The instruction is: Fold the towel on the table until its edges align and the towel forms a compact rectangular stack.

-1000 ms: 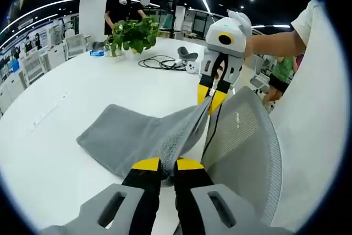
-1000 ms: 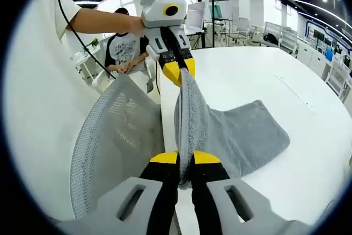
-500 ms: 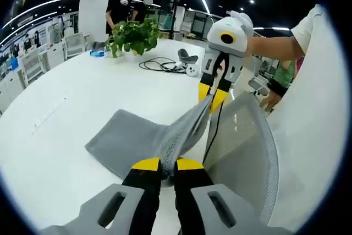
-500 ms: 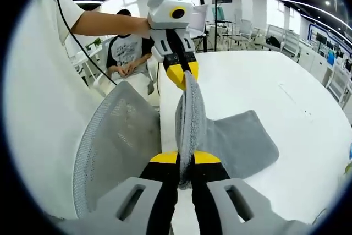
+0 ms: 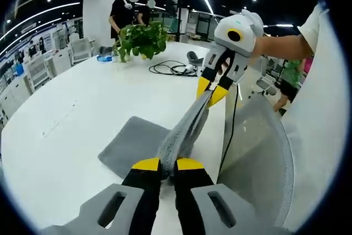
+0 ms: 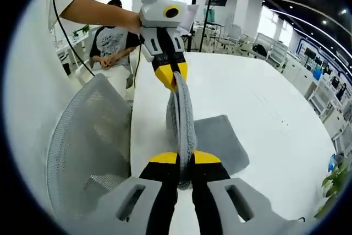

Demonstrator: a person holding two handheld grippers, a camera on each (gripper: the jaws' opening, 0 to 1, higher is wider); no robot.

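White table (image 5: pixel 82 108) now shows more bare top as the left gripper (image 5: pixel 168 164) and right gripper (image 6: pixel 185 158), jaws clamped on the grey towel (image 5: pixel 137 144), lift its edge higher, drawing the fold over.

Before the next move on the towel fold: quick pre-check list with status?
1. Left gripper shut on the towel edge: ok.
2. Right gripper shut on the towel's other near corner: ok.
3. Lifted edge taut between both grippers, no sag in the left gripper view: ok.
4. Far half lying flat on the table: ok.
5. Path ahead over the table free of the cable and plant, both well beyond the towel: ok.
6. Far edges square for alignment: cannot tell, the raised fold hides part of them.
7. Mesh chair back close beside the held edge: cannot tell whether it touches.
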